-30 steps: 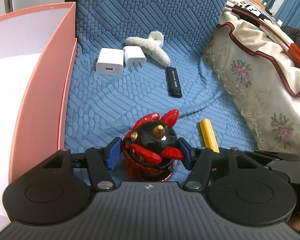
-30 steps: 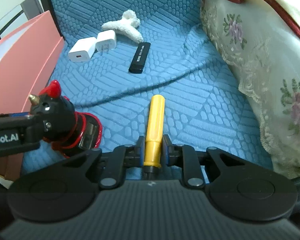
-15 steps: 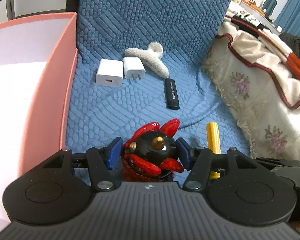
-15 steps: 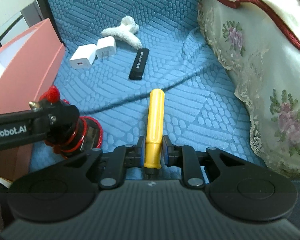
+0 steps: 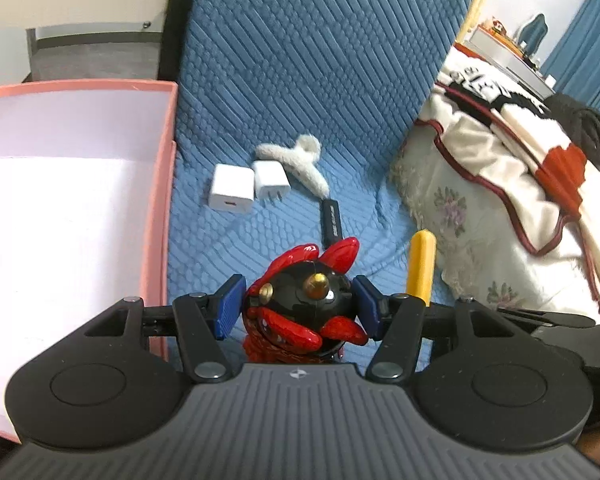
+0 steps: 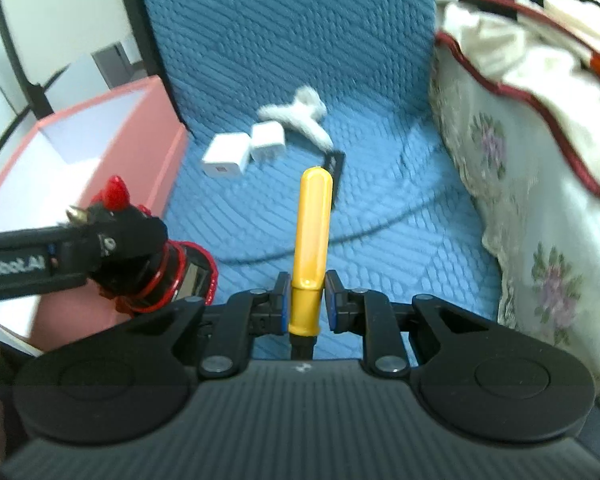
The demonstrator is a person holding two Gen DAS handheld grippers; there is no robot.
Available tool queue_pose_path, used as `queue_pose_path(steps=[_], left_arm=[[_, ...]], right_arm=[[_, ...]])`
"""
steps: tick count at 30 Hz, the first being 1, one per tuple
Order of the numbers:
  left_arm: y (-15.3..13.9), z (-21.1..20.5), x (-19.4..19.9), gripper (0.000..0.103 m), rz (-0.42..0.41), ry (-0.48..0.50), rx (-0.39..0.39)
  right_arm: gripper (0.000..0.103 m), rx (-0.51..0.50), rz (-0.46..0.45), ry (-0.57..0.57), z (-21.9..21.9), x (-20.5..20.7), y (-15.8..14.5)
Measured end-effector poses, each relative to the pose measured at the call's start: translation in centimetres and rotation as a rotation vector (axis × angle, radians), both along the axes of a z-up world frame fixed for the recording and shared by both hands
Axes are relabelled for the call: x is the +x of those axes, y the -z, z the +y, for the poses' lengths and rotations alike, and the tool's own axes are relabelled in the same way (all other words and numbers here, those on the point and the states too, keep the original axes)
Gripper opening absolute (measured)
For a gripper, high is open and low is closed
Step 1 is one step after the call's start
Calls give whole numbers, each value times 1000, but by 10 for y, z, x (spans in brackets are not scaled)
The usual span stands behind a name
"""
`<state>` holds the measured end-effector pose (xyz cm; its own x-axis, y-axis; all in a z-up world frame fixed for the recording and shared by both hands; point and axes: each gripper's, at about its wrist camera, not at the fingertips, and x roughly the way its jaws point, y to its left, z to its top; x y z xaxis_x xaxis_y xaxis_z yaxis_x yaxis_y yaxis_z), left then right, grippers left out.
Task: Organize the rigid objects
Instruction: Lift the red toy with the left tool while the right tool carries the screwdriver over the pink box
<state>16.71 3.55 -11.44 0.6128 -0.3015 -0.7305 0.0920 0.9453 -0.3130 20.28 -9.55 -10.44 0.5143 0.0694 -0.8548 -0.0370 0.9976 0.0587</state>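
My left gripper (image 5: 298,306) clamped the red-and-black figurine (image 5: 304,312) beside the pink box (image 5: 162,200); my right gripper (image 6: 306,300) pinched the yellow handle (image 6: 312,236). Beyond, two white chargers (image 5: 248,188), a black stick (image 5: 331,220) and a fluffy clip (image 5: 296,160) lay on the blue cover (image 5: 300,60).

Home bedroom: blue quilted sofa cover (image 5: 300,80), beside it a bed with floral lace bedspread (image 5: 460,216) and heaped blankets, blue curtains (image 5: 592,40) behind the bed.
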Motion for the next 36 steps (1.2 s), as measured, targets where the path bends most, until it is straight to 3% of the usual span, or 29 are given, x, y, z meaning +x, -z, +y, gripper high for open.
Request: queue_pose_path(steps=[12,22,29,36], left_arm=[[-74,54,3,64,-49,-47,-13],[-126,124,6,64,-93,-112,-18],[-125,189,-1,64,-101,-202,-23],[-87,236,-11,64,-43,-269,-24]], right_arm=[[22,61,-120,-63,41,14,-84],[22,100,-175,-144,106,35,-128],[22,139,-166,-228,162,44,-116],[22,131,-79,-286,203,49,-67]])
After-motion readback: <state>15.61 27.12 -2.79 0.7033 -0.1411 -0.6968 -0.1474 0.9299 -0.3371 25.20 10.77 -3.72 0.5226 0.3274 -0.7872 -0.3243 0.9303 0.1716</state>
